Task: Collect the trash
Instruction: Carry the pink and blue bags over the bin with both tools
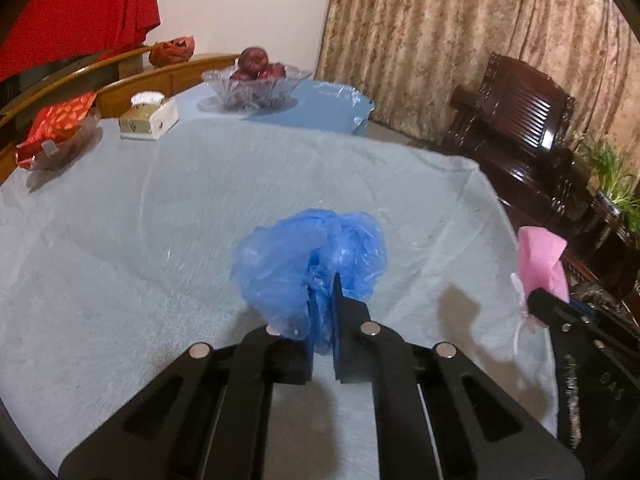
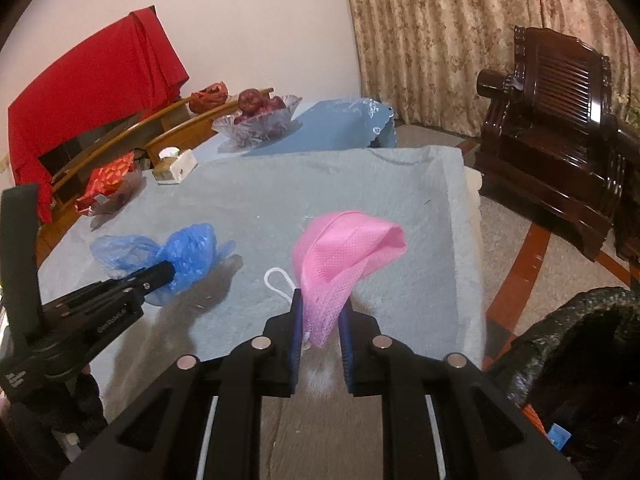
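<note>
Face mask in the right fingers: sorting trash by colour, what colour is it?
Pink face mask, clearest in the right wrist view.

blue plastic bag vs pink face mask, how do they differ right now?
Colour and material: the blue plastic bag is thin, crinkled, see-through film; the pink face mask is opaque woven-looking fabric with a white ear loop. Holder: the bag sits in the left gripper, the mask in the right gripper. Shape: bag bunched, mask folded. Shared: both are pinched and lifted over the table.

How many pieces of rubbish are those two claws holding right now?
2. A crumpled blue plastic bag is pinched in the left claw, and a pink face mask in the right claw, both above the cloth-covered table. More may lie out of view.
</note>
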Available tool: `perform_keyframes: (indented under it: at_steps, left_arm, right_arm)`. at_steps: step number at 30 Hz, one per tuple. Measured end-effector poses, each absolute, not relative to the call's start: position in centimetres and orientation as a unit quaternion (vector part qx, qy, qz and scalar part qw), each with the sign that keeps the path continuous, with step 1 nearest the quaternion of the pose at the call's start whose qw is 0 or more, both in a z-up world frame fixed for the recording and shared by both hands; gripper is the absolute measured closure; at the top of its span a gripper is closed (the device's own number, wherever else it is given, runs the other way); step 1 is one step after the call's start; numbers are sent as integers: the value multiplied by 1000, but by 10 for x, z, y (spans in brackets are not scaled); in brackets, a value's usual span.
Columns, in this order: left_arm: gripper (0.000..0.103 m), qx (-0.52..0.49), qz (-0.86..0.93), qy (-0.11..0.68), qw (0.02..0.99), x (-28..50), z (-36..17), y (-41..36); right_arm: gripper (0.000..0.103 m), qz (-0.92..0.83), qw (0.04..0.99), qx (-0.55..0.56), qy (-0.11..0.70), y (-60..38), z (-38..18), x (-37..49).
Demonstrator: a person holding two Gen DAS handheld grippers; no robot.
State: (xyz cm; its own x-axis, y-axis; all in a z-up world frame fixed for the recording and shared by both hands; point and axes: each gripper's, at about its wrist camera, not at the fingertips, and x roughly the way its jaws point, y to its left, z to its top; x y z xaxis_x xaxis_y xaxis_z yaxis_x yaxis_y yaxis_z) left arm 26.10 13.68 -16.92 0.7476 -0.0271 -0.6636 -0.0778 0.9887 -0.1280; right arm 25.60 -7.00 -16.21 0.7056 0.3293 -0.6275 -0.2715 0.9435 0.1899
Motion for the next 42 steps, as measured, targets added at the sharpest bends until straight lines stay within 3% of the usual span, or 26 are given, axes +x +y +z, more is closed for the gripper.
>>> perform_keyframes:
  at_steps: [20, 42]
  left_arm:
    - [99, -50, -44, 303, 951, 203, -102, 62]
    - [99, -12, -163, 293, 942, 157, -83, -64]
  right_arm:
    - [86, 144, 940, 39, 306, -120, -104, 198]
    - [86, 49, 956, 55, 283, -241, -81, 128]
